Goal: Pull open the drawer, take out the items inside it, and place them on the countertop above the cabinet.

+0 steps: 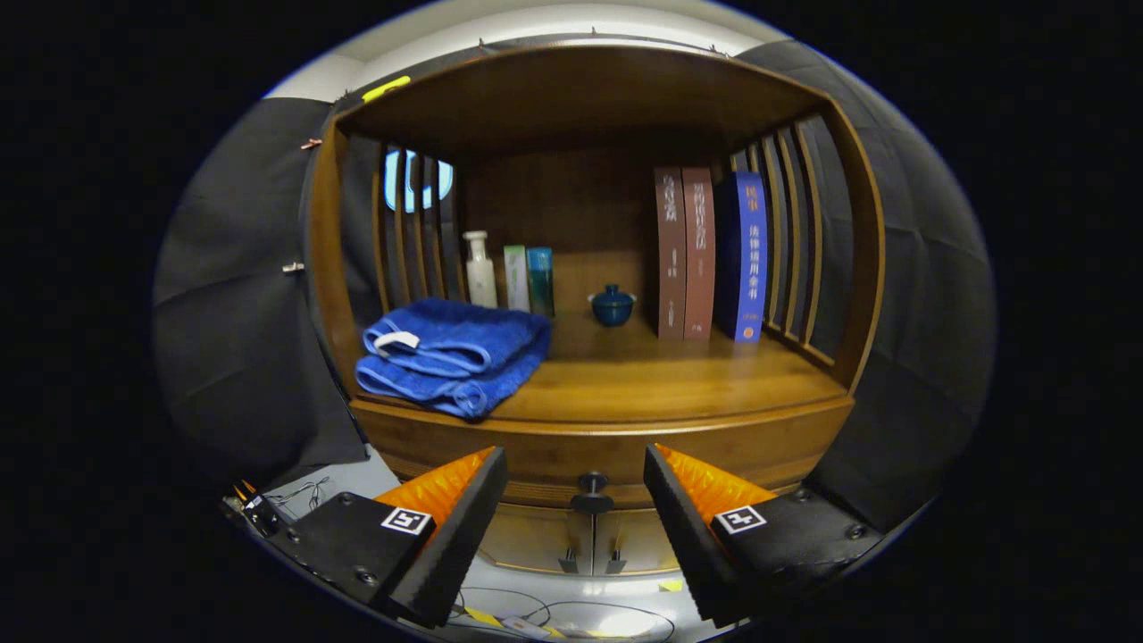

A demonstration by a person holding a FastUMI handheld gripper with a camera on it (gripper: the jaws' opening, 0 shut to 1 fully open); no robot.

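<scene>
Drawer knob (591, 483) between hand-held gripper (574, 491) fingers

Drawer (589, 464) front partly covered by fingers (464, 518), which stand wide apart with nothing between them; knob (591, 487) seen in gap. Drawer contents hidden behind closed front. Lower cabinet doors (536, 536) cut off by fingers on both sides. Rear part of folded blue towel (455, 353) hides bases of white bottle (480, 268) and two boxes (529, 279). Book (705, 250) spine lettering too small to be made out. Cables (554, 616) below cabinet blurred, only partly seen.
</scene>
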